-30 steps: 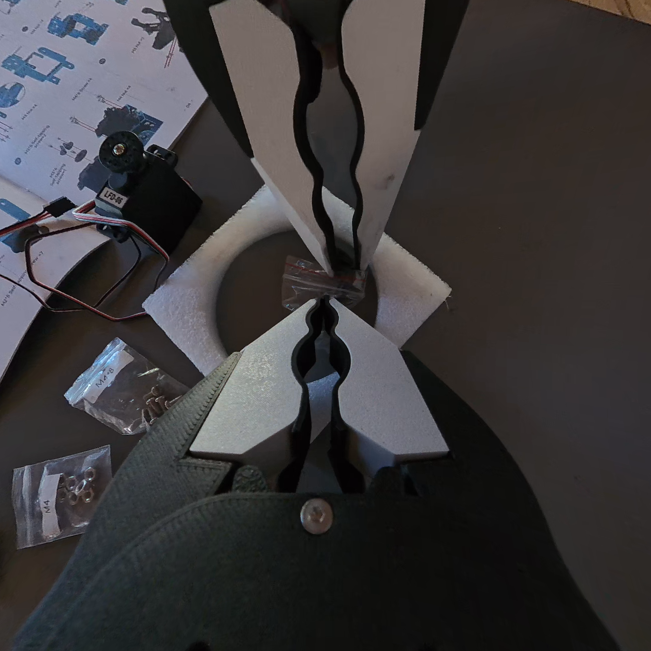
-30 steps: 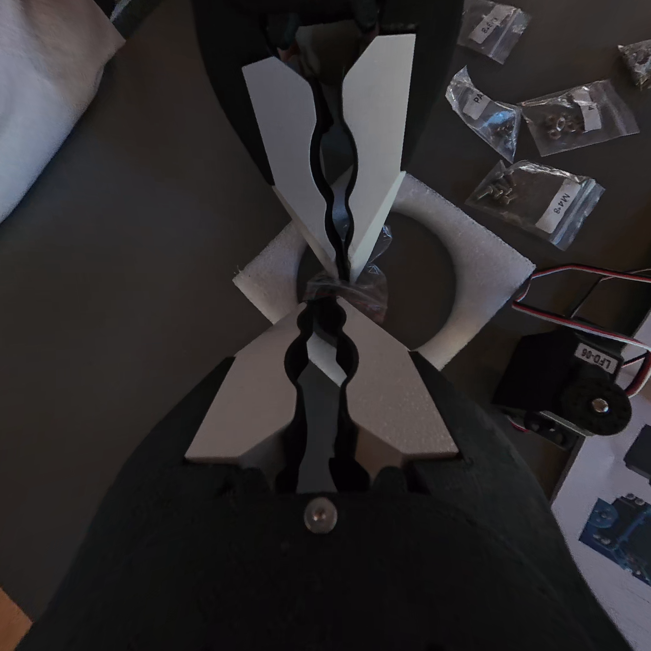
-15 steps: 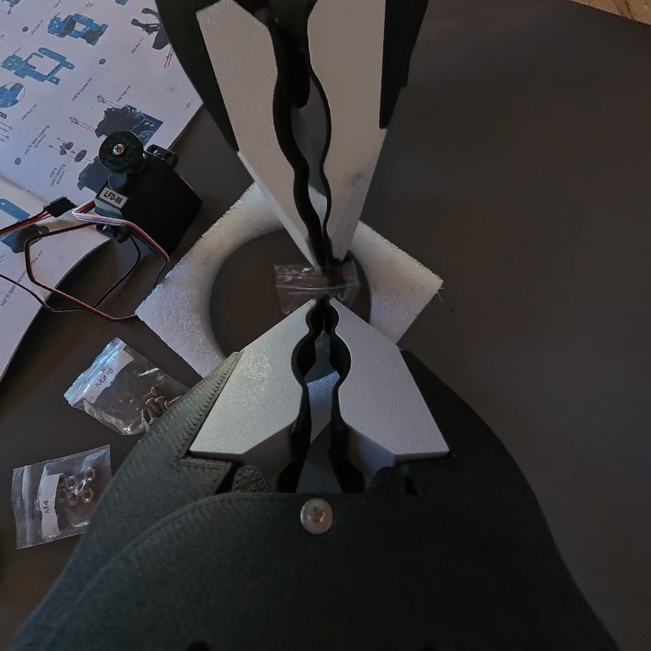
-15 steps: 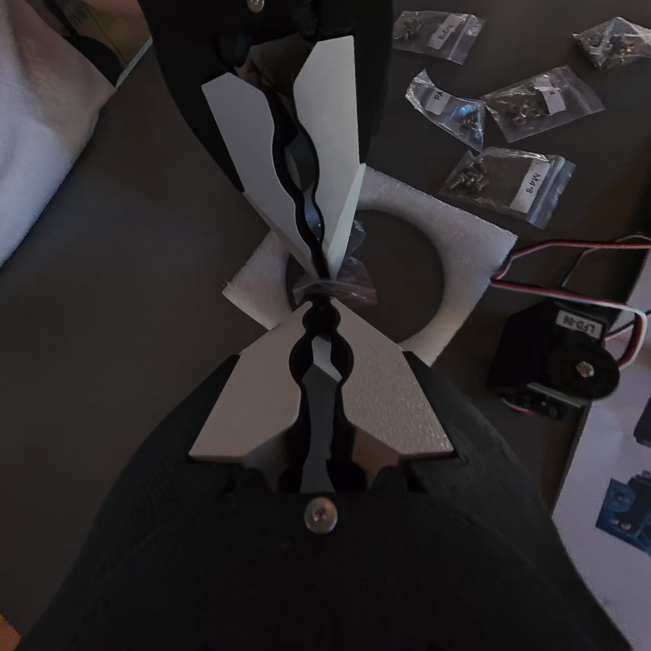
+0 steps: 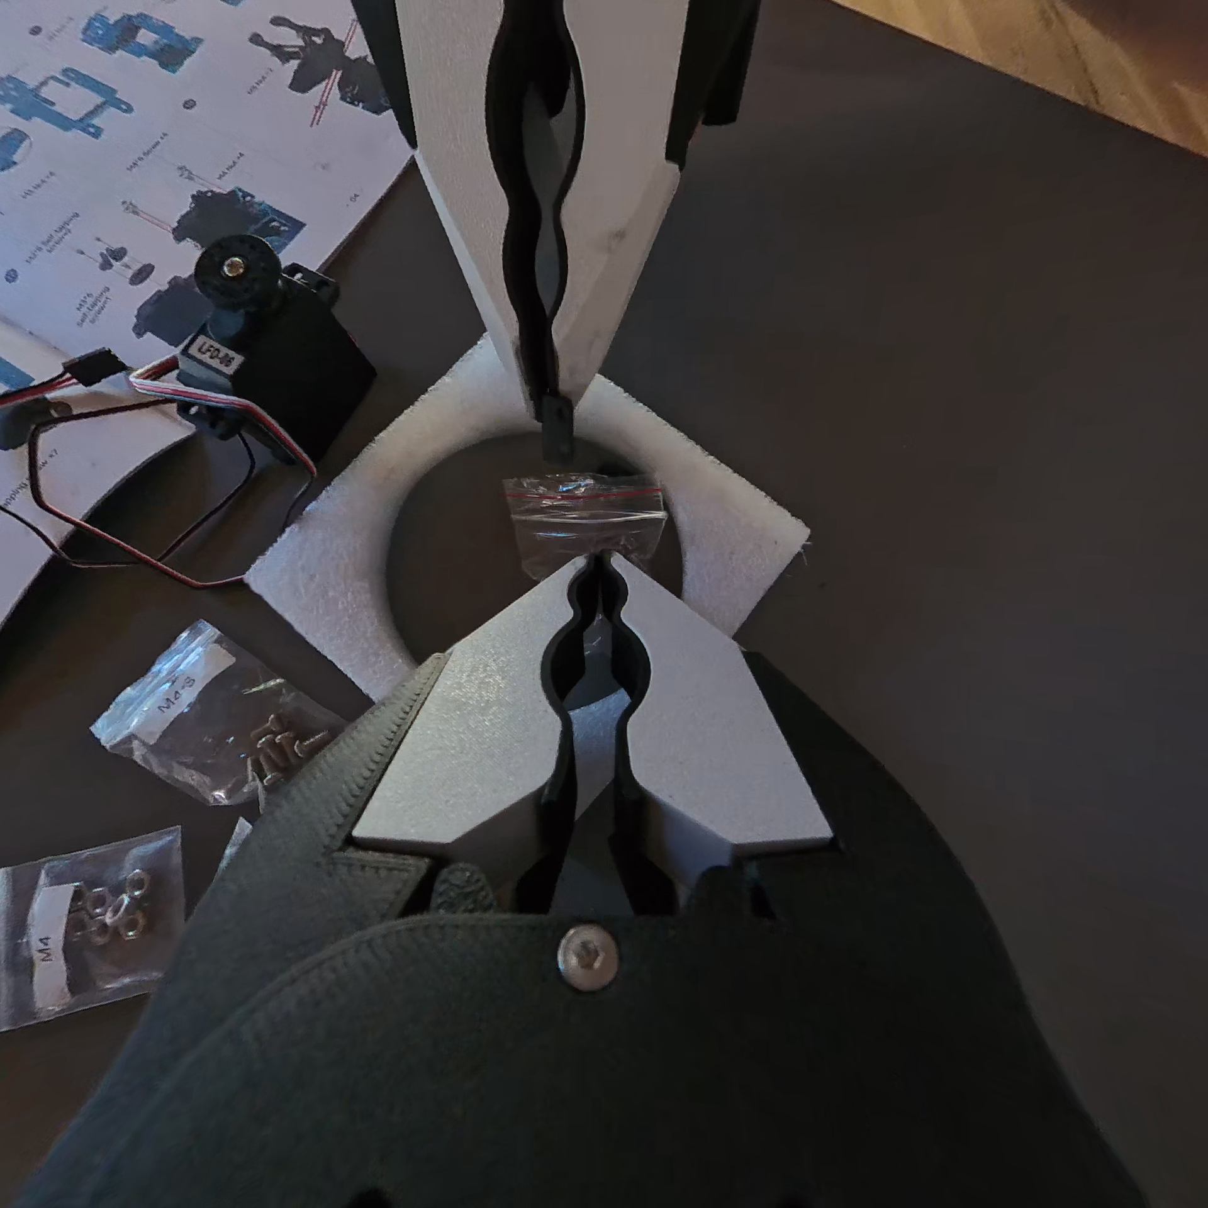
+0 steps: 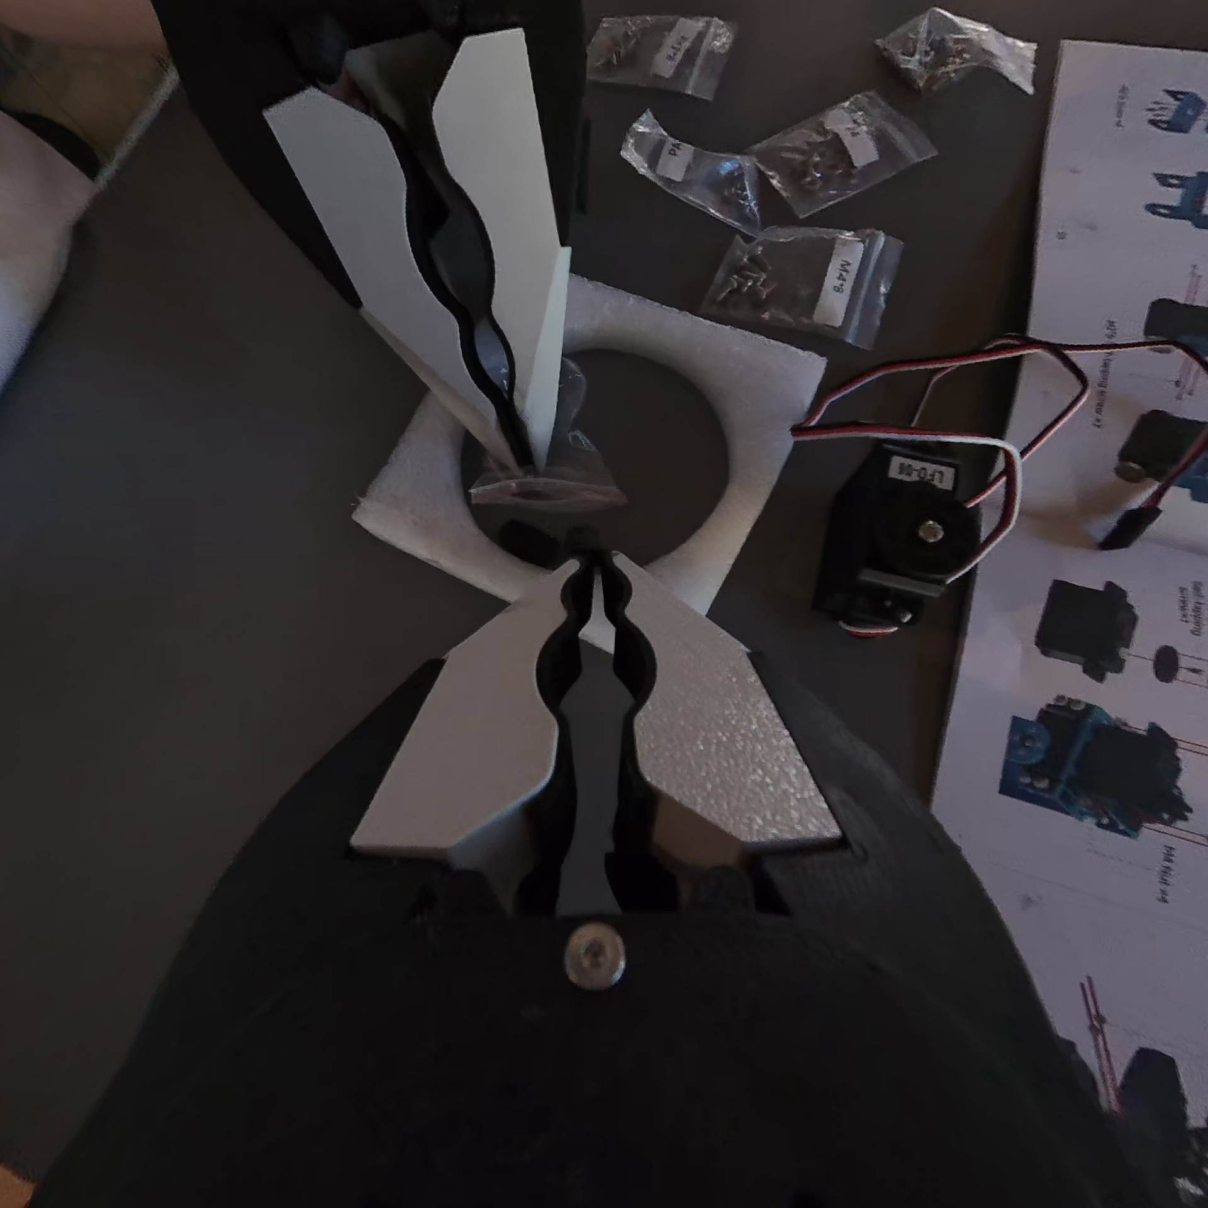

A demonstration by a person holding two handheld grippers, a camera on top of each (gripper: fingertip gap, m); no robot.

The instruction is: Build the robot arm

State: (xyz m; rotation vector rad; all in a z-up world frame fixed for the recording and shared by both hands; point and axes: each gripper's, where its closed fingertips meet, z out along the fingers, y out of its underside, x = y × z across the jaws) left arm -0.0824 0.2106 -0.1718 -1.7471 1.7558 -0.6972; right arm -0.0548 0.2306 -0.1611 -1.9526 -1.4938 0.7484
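My left gripper is shut on the lower edge of a small clear zip bag with a red seal line, held above the hole of a white foam square. My right gripper comes in from the top of the left wrist view and is shut on a small black part that hangs just above the bag's mouth. In the right wrist view my right gripper pinches that black part at its tips. Just beyond it, the left gripper holds the bag.
A black servo with red, white and black wires lies left of the foam, partly on a printed instruction sheet. Clear bags of screws and nuts lie at the left. The servo and more bags show in the right wrist view. The gap from one gripper's tips to the other's is roughly 4 cm.
Both grippers were pinching the bag tip to tip. The right gripper has now drawn back from the bag with a small black part in its tips. The left gripper still holds the bag.
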